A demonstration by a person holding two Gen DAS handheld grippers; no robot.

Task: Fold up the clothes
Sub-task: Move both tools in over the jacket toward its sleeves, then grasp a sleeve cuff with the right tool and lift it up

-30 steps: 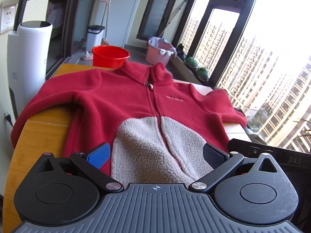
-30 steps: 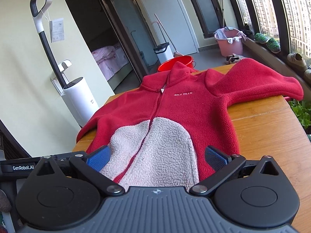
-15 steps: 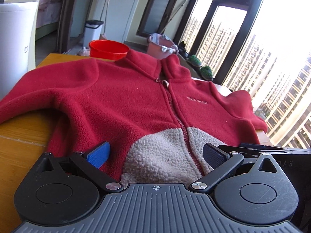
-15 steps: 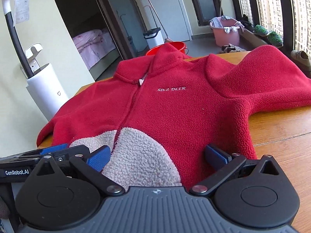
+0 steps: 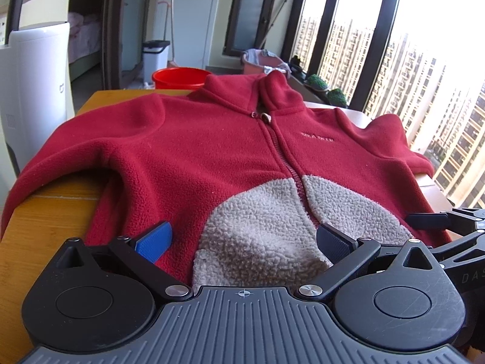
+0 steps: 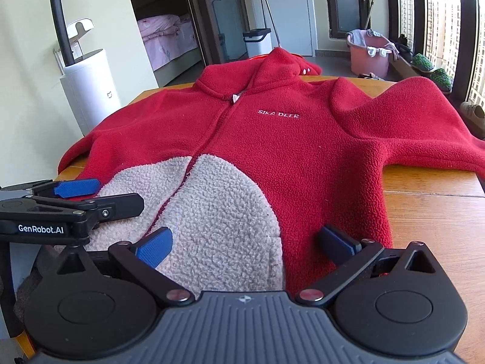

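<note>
Lying flat, zipped, front up on the table [image 6: 430,212]: jacket [image 5: 230,151], sleeves spread, no fold made. Poised at its hem, left gripper [image 5: 242,239] and right gripper [image 6: 242,242], jaws apart, gripping nothing. Everything left to do.

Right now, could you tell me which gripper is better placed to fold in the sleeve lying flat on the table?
Probably the right gripper: that sleeve lies on its side, and its open jaws are nearer.

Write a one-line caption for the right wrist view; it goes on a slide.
Open right tongs poised at the hem of a red fleece jacket spread on a wooden table.
</note>
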